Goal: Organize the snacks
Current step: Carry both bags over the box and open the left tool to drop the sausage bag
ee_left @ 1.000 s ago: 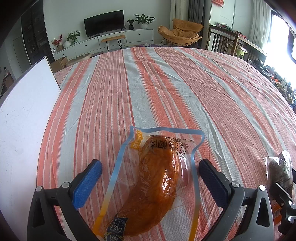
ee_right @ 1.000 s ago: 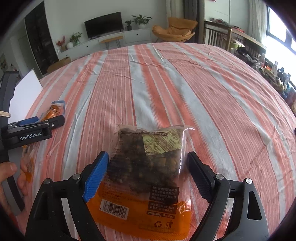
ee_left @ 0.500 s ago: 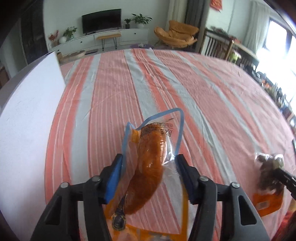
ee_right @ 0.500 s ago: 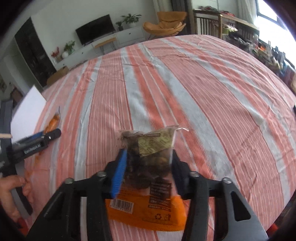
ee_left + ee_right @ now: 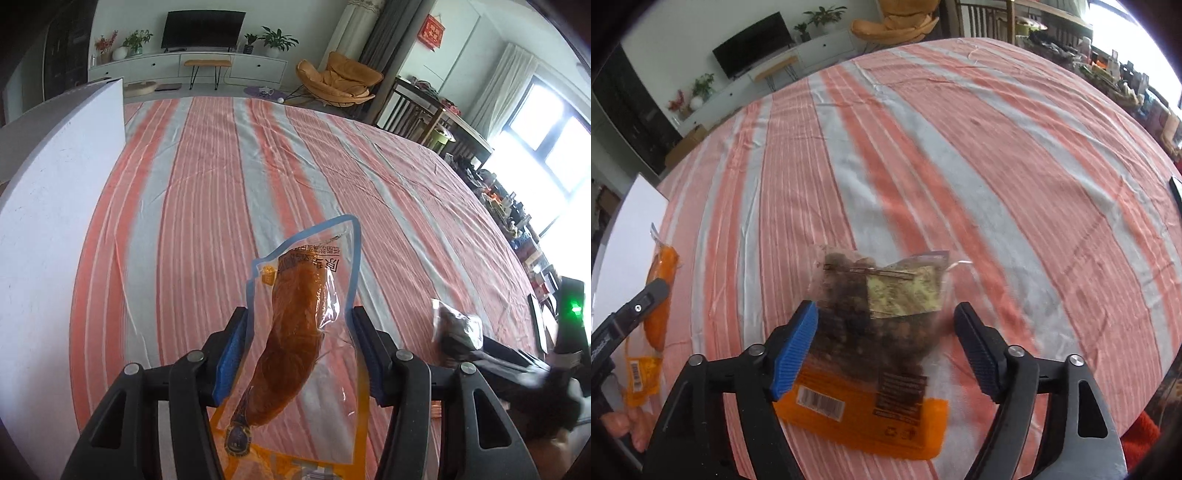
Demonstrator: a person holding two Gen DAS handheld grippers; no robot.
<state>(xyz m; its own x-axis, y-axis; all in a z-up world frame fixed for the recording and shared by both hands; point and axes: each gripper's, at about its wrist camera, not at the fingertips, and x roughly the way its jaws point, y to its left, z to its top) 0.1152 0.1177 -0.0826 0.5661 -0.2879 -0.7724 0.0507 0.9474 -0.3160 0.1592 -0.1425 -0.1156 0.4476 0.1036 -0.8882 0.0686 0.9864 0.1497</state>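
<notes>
My left gripper (image 5: 297, 350) is shut on a clear blue-edged pack holding an orange sausage-shaped snack (image 5: 295, 332) and holds it lifted above the striped tablecloth (image 5: 221, 184). My right gripper (image 5: 886, 343) is shut on a clear and orange bag of dark brown snacks (image 5: 875, 332), also raised off the cloth. The left gripper with its orange pack (image 5: 659, 288) shows at the left edge of the right wrist view. The dark snack bag (image 5: 458, 325) shows at the right of the left wrist view.
A tall white board or box wall (image 5: 48, 240) stands along the left edge of the table. A dark flat device (image 5: 1176, 192) lies at the table's right edge. The room's TV cabinet (image 5: 192, 66) and chair (image 5: 340, 81) are beyond the far edge.
Both grippers closed from wide open onto their packs and lifted them off the cloth. The right jaws look slightly wider than half a second ago.
</notes>
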